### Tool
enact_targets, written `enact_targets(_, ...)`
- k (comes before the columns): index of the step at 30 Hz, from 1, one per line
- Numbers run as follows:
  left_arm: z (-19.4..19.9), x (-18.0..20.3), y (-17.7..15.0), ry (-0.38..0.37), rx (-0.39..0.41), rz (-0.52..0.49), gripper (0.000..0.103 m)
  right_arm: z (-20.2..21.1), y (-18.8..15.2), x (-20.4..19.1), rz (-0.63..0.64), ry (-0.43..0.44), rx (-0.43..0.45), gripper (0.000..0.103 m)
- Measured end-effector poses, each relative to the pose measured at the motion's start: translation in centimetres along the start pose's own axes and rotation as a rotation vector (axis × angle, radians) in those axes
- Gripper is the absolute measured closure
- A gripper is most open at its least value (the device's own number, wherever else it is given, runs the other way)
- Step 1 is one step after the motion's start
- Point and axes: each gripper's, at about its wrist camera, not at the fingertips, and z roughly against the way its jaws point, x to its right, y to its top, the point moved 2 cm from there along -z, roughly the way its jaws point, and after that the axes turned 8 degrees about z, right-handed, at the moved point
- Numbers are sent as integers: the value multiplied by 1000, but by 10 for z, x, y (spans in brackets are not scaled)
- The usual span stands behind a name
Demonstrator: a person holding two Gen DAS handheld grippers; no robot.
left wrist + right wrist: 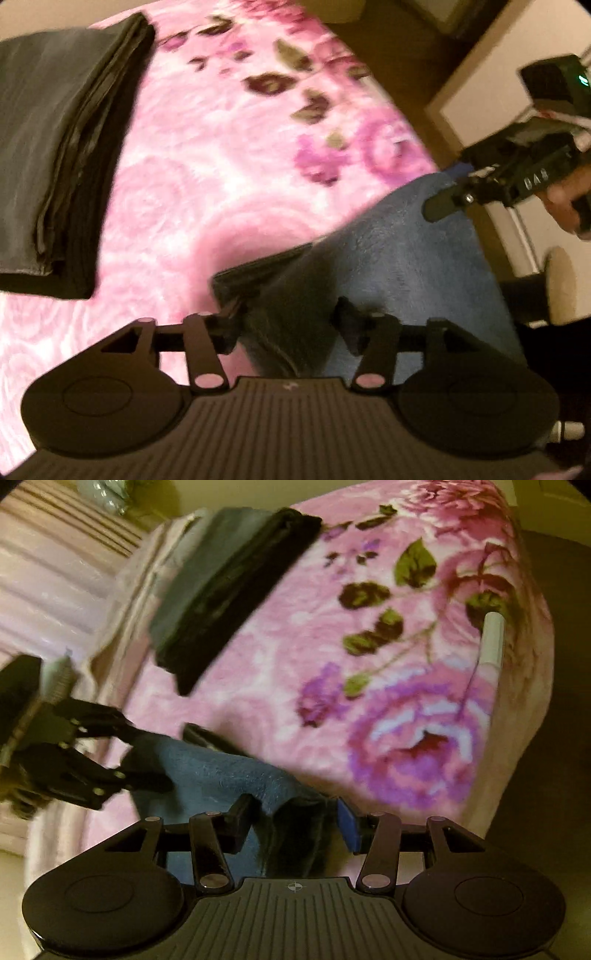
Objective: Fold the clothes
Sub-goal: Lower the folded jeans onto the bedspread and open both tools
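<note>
Left wrist view: the left gripper [288,325] is sitting low in frame with its jaws spread fairly wide, a bunched fold of the blue fleece garment [399,266] lying between the fingers; whether the pads are actually pinching it, cannot tell, motion blur is smearing the contact. The garment is draping off the near edge of the bed, over the pink floral blanket [221,155]. A dark flat edge, maybe another layer, is poking out from under the blue fabric at its left. A stack of folded dark clothes [62,147] is lying on the blanket, up left, well apart from the blue garment. The right gripper [447,201] is showing at the right, held by a hand [565,206], its tip touching the garment's far corner. Beyond the bed, brown floor and a pale wall panel are blurring past.

Right wrist view: the right gripper [295,823] is also standing wide, blue pad visible on the right finger, a dark crumpled peak of the blue fleece garment [221,771] rising between the fingers; grip unclear. The left gripper [147,775] is coming in from the left, fingers closing around the garment's other end. The folded dark stack [236,590] is lying farther up the pink floral blanket [295,672], a grey-blue piece beside it. A white tube-like object [493,638] is resting near the blanket's right edge. Pale striped bedding is showing at far left.
</note>
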Motion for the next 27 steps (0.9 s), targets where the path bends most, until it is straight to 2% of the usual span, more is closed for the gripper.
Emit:
enact_targets(3, 0, -4, 1, -5, -3, 30, 49, -4, 5, -3, 48, -10, -7, 54)
enact_targets(6, 18, -7, -4, 3, 16, 47, 50, 3, 9, -8, 97, -14, -14, 54)
enact_targets(11, 64, -18, -19, 73, 126, 136, 73, 8, 6, -9, 110, -45, -18, 54)
enact_targets(14, 56, -7, -18, 17, 137, 136, 86, -4, 2, -8, 105, -76, -23, 54)
enact_targets(16, 48, 2, -17, -24, 141, 132, 90, -10, 2, -8, 120, -82, -22, 54)
enact_targets(17, 38, 5, -16, -20, 133, 124, 91, -13, 2, -8, 130, -83, -22, 54)
enact_targets(19, 13, 2, -12, 7, 110, 158, 94, -10, 5, -10, 136, -81, -23, 54)
enact_targets(22, -3, -5, -8, 5, 96, 186, 95, 0, 10, -17, 152, -72, -21, 54)
enact_targets(25, -8, -8, -7, -2, 93, 185, 95, 15, 17, -47, 268, -27, 20, 55)
enact_targets(27, -11, -10, -7, -7, 91, 184, 94, 11, 18, -64, 338, 11, 7, 55)
